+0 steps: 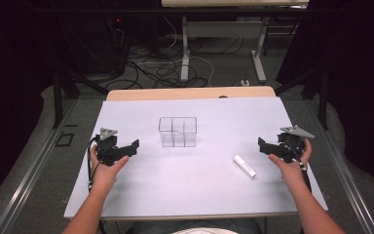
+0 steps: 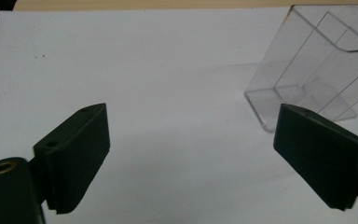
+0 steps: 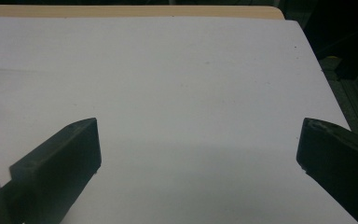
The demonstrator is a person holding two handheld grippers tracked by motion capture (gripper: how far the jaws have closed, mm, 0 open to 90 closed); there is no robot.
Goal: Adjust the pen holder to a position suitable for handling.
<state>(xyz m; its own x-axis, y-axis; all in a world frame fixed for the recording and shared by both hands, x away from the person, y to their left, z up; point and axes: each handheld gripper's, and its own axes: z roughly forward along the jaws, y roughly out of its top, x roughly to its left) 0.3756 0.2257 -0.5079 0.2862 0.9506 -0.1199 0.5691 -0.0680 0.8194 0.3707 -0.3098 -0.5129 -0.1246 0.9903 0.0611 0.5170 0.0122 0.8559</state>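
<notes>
White stick (image 1: 244,165) flat on the tabletop (image 1: 185,195), just inward of the right gripper (image 1: 263,145) and a little toward the person from its tips. Long axis slanted: far end pointing up-left toward the clear box (image 1: 177,131), near end toward the right forearm. Well apart from the left gripper (image 1: 135,146), with the box nearer that side, just ahead and to the right of its tips, as seen in the left gripper view (image 2: 317,70). Right gripper clearly the closer of the 2. Both grippers spread wide, nothing between the jaws, bare white sheet ahead of the right one (image 3: 200,154). Likely next: swing the right gripper inward and back, then turn it so the jaws close across the stick's narrow width, not along its length. Box upright, 4 compartments, seemingly empty.
</notes>
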